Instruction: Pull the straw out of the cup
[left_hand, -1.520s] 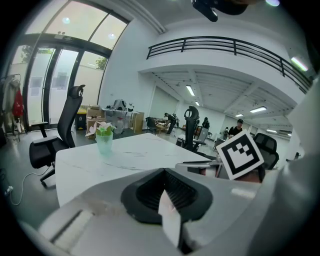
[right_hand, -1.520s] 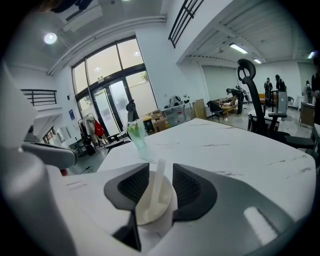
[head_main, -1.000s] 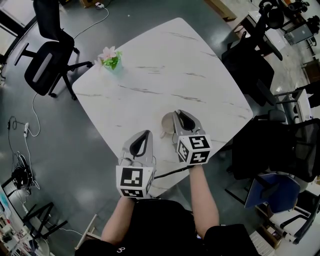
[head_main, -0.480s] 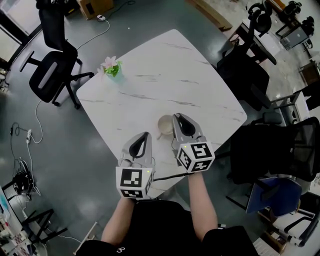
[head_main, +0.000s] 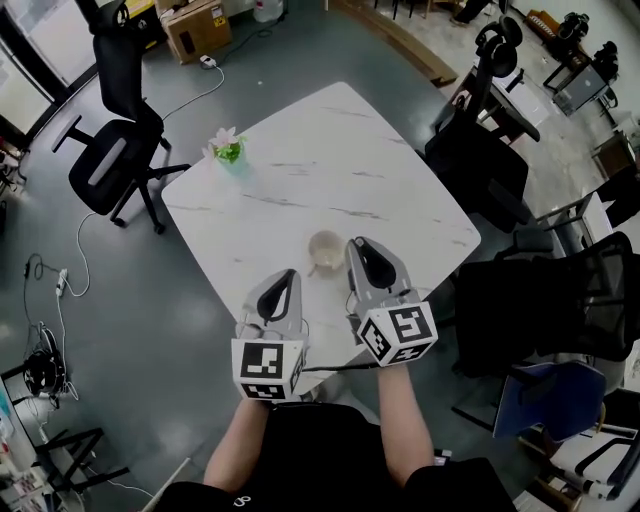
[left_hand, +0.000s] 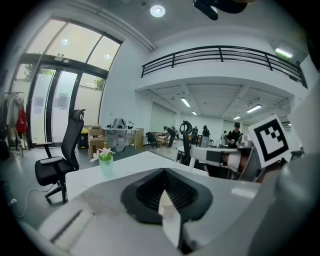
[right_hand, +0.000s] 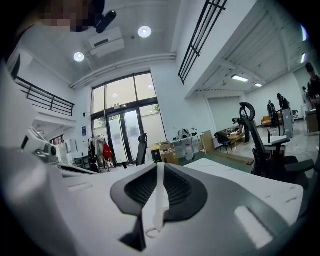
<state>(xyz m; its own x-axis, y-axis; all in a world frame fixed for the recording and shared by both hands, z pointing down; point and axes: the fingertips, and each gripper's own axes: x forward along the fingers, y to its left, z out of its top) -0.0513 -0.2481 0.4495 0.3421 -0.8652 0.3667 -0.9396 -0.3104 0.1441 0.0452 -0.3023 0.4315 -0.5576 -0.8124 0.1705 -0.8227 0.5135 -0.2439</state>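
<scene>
Slippage could drop the thin, smooth straw (right_hand: 159, 197), pinched in the right gripper (right_hand: 159, 166), onto the counter (head_main: 330, 150); left gripper (left_hand: 165, 171) is clenched empty.

Straw (right_hand: 159, 200) shows only in right gripper view. In head view the right gripper (head_main: 358, 245) body hides it, also cup (head_main: 326, 250) right edge. White scrap (left_hand: 168, 215) in left gripper (left_hand: 165, 175): kind unclear, lower end hidden. Background people (left_hand: 235, 135) too small.

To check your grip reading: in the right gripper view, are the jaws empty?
No, a thin white straw is pinched upright between them.
</scene>
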